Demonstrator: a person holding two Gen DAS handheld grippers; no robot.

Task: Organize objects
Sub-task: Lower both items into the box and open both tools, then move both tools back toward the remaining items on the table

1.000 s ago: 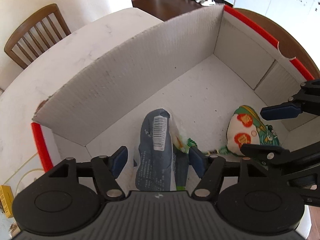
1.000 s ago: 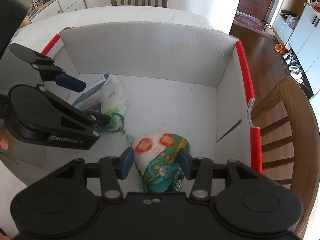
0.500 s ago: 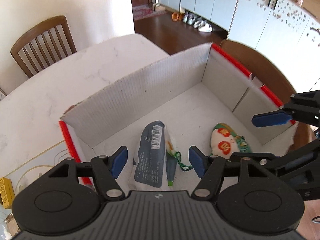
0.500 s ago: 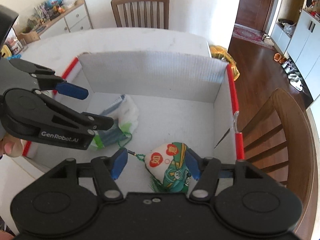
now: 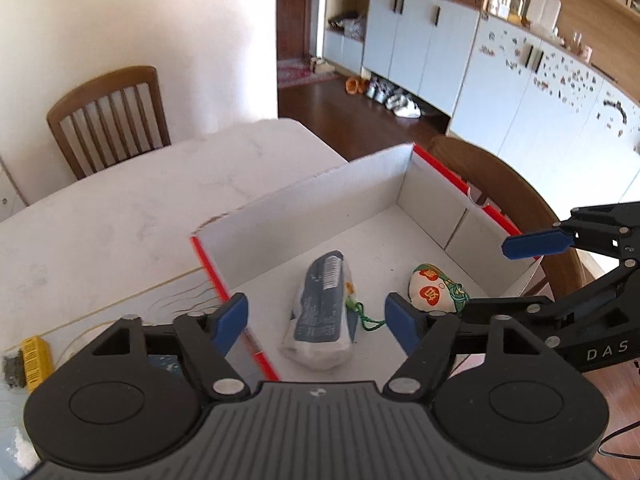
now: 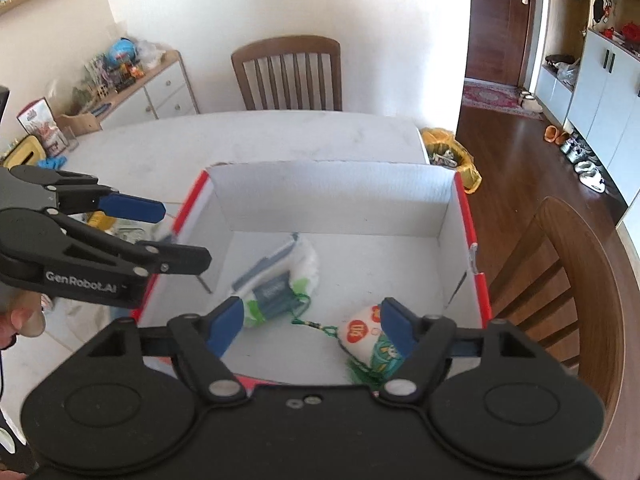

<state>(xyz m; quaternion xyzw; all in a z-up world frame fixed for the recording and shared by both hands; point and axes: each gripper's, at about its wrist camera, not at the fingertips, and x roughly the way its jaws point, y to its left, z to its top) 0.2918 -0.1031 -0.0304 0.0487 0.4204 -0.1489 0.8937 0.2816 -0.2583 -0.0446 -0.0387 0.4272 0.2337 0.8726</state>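
Both the left gripper (image 5: 316, 322) and right gripper (image 6: 312, 326) hang empty and spread above the box (image 6: 332, 200), packet (image 5: 320, 312) and pouch (image 6: 370, 336) already inside below them.

light: bright daylight, both views | glare: white wall (image 5: 168, 20) and pale surface (image 5: 120, 216) washed out in left view | shadows: soft, faint inside the box (image 6: 340, 200) | distortion: strong fisheye, cabinets (image 5: 520, 80) and chair (image 6: 568, 280) bow at the edges | blur: slight smear at left-view periphery, centre sharp
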